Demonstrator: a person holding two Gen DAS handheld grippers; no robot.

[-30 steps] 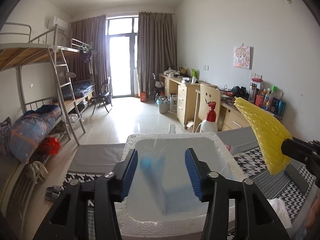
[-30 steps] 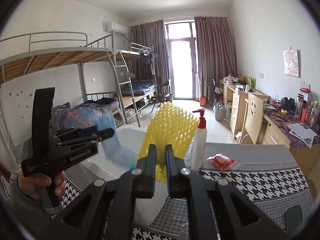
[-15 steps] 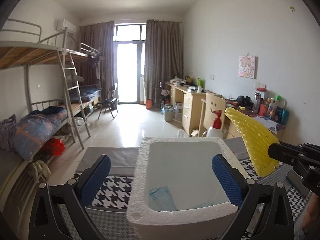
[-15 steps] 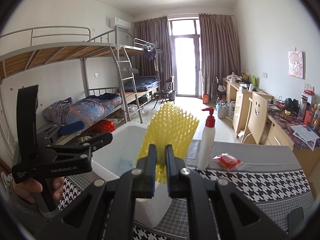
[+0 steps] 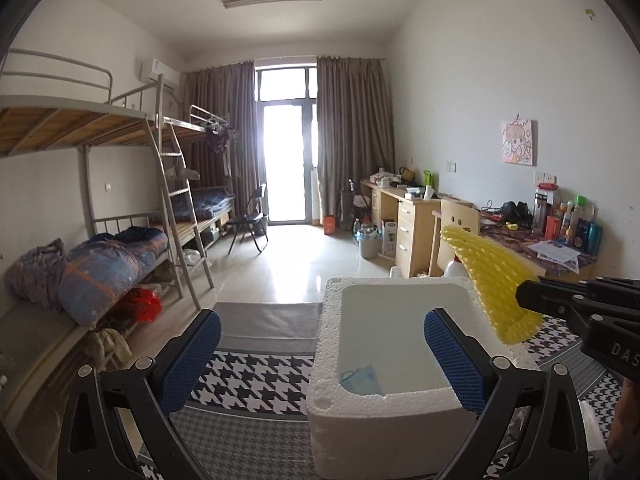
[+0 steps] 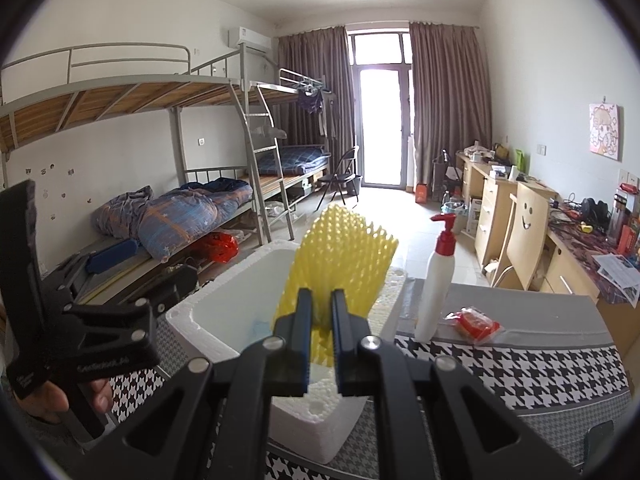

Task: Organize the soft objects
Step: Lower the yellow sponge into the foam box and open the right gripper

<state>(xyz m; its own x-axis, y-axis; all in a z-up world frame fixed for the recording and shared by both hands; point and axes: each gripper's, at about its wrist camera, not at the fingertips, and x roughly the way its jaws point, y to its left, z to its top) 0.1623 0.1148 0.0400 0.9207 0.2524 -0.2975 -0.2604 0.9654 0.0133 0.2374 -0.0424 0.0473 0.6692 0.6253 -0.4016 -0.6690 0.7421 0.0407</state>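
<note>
Houndstooth-covered table (image 6: 540,372), foam box (image 5: 384,412), pump bottle (image 6: 436,280), red packet (image 6: 474,322)

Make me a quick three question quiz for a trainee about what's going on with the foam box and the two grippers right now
1. True or false: the left gripper is shut on the yellow foam net.
2. What already lies at the bottom of the white foam box?
A. a red packet
B. a blue face mask
C. a pump bottle
3. Fill in: the pump bottle stands on the table, ______ the box.

Key:
1. False. The left gripper is open and empty; the right gripper is shut on the net.
2. B, the blue face mask.
3. Outside, beside its far corner; the red packet lies next to it.
</note>
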